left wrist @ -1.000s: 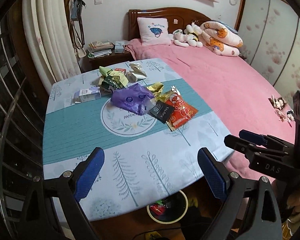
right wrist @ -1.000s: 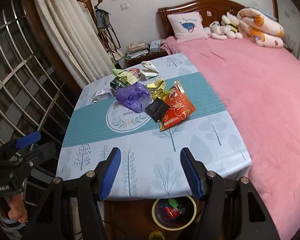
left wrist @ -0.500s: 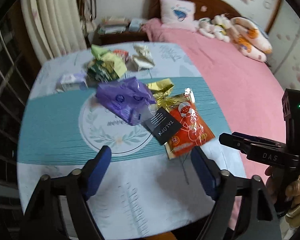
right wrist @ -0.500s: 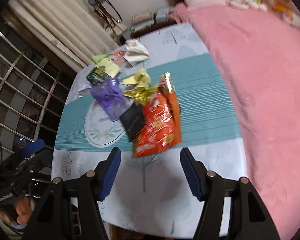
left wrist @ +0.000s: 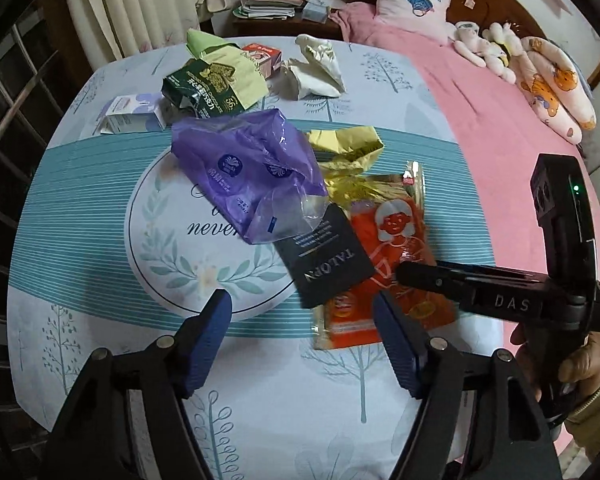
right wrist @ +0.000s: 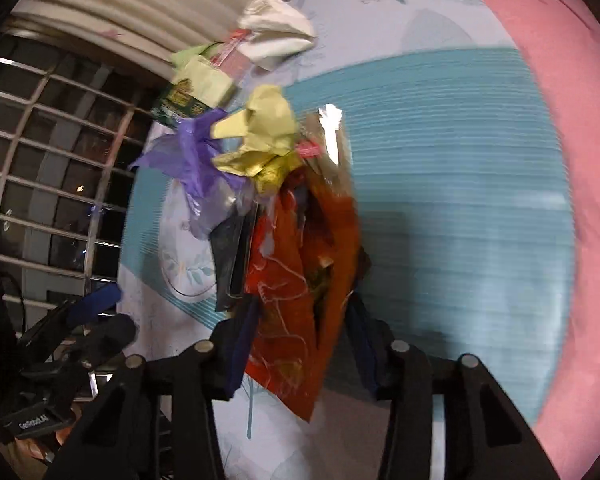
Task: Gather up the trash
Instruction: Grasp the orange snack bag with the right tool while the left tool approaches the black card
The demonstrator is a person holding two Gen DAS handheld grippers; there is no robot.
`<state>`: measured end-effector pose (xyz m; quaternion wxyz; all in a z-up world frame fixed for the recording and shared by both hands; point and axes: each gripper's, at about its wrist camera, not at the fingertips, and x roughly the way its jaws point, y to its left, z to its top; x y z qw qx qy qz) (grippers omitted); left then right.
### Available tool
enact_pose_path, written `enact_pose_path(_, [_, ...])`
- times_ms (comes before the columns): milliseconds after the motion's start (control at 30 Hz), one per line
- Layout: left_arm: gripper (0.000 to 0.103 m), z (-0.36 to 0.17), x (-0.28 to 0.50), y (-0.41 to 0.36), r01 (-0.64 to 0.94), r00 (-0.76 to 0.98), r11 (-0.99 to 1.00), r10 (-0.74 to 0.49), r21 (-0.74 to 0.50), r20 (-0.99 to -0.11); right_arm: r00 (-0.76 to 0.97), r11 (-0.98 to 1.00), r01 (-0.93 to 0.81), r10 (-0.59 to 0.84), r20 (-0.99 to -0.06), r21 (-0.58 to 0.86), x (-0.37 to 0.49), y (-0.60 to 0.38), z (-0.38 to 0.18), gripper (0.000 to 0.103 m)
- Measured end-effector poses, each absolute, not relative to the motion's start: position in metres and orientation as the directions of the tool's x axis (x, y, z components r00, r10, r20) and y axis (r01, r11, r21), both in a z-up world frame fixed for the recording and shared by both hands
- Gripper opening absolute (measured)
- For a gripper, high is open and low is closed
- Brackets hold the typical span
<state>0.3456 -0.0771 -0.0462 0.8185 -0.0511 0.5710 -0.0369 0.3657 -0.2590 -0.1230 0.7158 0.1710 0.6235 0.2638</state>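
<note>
Change since earlier: both grippers have dropped in over the litter, which a second ago lay well ahead of them; both sets of jaws have just been closing.
Right gripper (right wrist: 300,332): its jaws straddle the near end of the orange snack wrapper (right wrist: 300,280); the blurred view does not show whether the pads press on it yet, so a grip cannot be told.
Left gripper (left wrist: 304,328): jaws apart and holding nothing, hovering above the near corner of the black packet (left wrist: 328,264), which overlaps the orange wrapper.
Trash: a loose cluster in the middle of the counter (left wrist: 100,240). The purple bag (left wrist: 252,176) and gold foil (left wrist: 348,148) lie just beside the black packet, with a green pouch (left wrist: 204,88), small white carton (left wrist: 132,118) and crumpled white wrapper (left wrist: 316,68) further back.
Step in hand: judged as the first pick, with the right side taking the orange wrapper.
Next move: likely finish closing on the wrapper, lift it clear without dragging the packet lying on it, and carry it to a bin, none of which shows now.
</note>
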Motion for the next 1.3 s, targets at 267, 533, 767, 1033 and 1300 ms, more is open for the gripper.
enact_pose_path(267, [0.071,-0.061,0.366,-0.077,-0.044,0.312,0.99,-0.113,-0.133,-0.943,0.037,0.771,-0.252,0.611,-0.791,0.584,0.368,-0.248,-0.125,0.004])
enact_pose_path(533, [0.071,-0.087,0.391,-0.08,-0.077,0.243,0.989,-0.108,-0.13,-0.964,0.082,0.798,-0.322,0.56,-0.825,0.51,0.371,-0.257,-0.109,0.001])
enact_pose_path(767, [0.071,-0.118,0.404,-0.081,-0.115,0.17,0.988,-0.087,-0.107,-0.982,0.093,0.821,-0.324,0.522,-0.848,0.47,0.37,-0.275,-0.113,0.001])
enact_pose_path(1033, [0.068,-0.122,0.421,-0.093,-0.086,0.177,0.994,-0.047,-0.063,-0.983,0.096,0.836,-0.29,0.51,-0.855,0.466,0.371,-0.274,-0.112,0.019])
enact_pose_path(1300, [0.058,-0.12,0.42,-0.101,-0.072,0.192,0.996,-0.041,-0.055,-0.981,0.067,0.825,-0.271,0.531,-0.845,0.497,0.372,-0.264,-0.118,0.041])
